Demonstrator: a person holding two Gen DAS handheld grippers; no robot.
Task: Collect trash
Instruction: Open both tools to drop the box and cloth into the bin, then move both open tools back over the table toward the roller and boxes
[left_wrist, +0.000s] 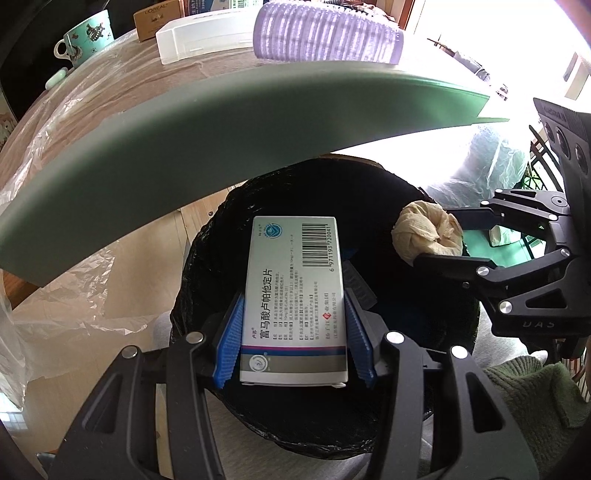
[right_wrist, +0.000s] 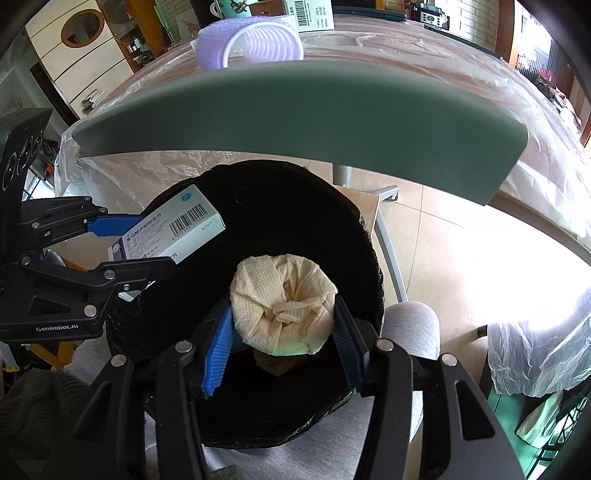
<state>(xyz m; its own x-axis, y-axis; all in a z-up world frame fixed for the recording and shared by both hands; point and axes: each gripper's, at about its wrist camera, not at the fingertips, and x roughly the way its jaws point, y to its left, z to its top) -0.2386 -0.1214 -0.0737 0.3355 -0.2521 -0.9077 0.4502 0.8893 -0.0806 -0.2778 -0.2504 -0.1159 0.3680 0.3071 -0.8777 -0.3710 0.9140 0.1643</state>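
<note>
Blue-padded fingers of the left gripper (left_wrist: 293, 334) clamp a white medicine box (left_wrist: 293, 295) by its long sides, holding it directly over the dark mouth of a trash bin (left_wrist: 207, 258) lined with a black bag. At three o'clock from it in the left wrist view, the right gripper (right_wrist: 282, 338) is closed on a crumpled cream paper towel (right_wrist: 282, 306), which also hangs above the bin opening, nearer its right rim. Both grippers point steeply down and neither piece has yet been let go.

Beyond the bin, at twelve o'clock, the grey-green edge of the bench (left_wrist: 147, 147) overhangs the scene; a lilac hair roller (left_wrist: 325, 31) sits just past that edge, with a white plastic case (left_wrist: 199, 37) and a patterned teal mug (left_wrist: 86, 38) farther back toward eleven o'clock. Clear plastic sheeting (left_wrist: 55, 288) drapes from the bench.

To finish the drop cleanly, each load should sit well inside the rim before the fingers part. The box looks well placed; the towel, being close to the edge, would likely benefit from a small shift toward the centre. Releasing one at a time would probably keep the grippers from bumping.
</note>
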